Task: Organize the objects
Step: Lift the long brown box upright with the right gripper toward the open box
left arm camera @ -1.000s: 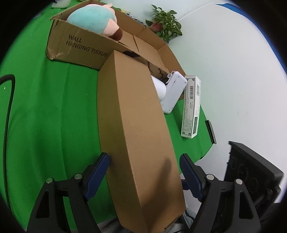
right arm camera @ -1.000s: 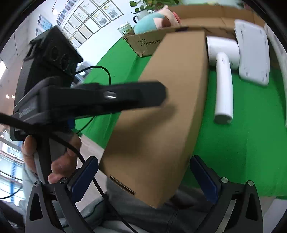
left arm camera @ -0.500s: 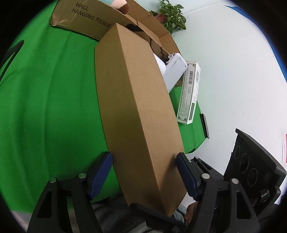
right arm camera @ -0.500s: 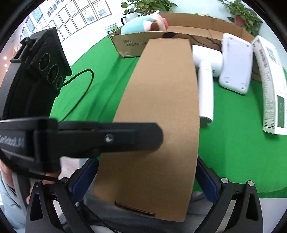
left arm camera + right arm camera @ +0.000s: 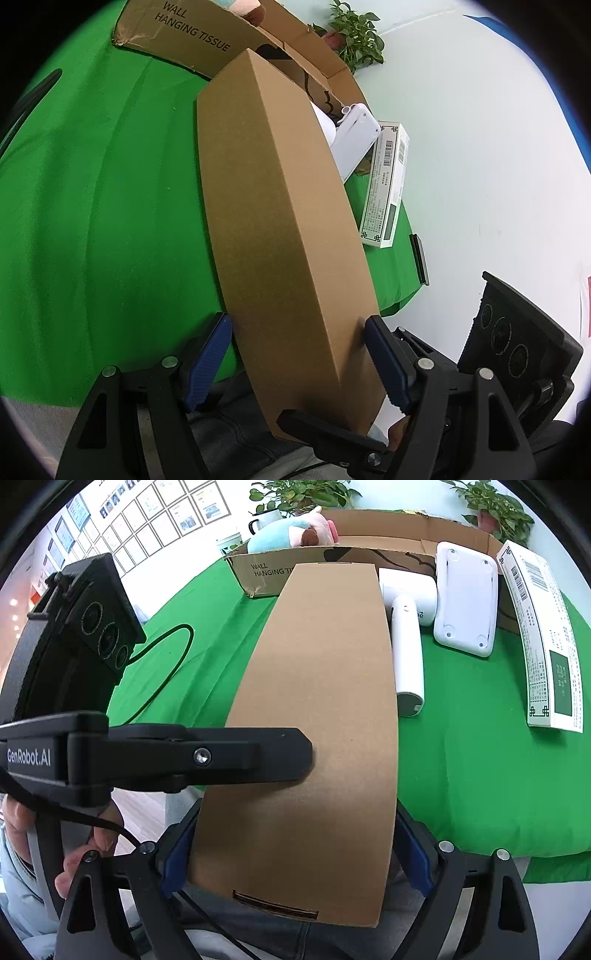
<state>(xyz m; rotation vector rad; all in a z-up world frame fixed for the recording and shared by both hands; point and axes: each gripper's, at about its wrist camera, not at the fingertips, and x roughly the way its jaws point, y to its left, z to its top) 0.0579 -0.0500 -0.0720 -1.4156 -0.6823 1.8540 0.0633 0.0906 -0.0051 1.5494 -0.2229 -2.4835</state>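
Centre frame in both views, the long brown box [image 5: 280,236] juts over the green table [image 5: 92,221] edge; left gripper [image 5: 299,354] clamps its sides, right gripper [image 5: 295,853] pinches its near end

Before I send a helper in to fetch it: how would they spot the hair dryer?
Start at the big open cardboard carton at the back of the green table. Just in front of it, between the long brown box and a flat white device, lies the hair dryer: the only white, L-shaped item.
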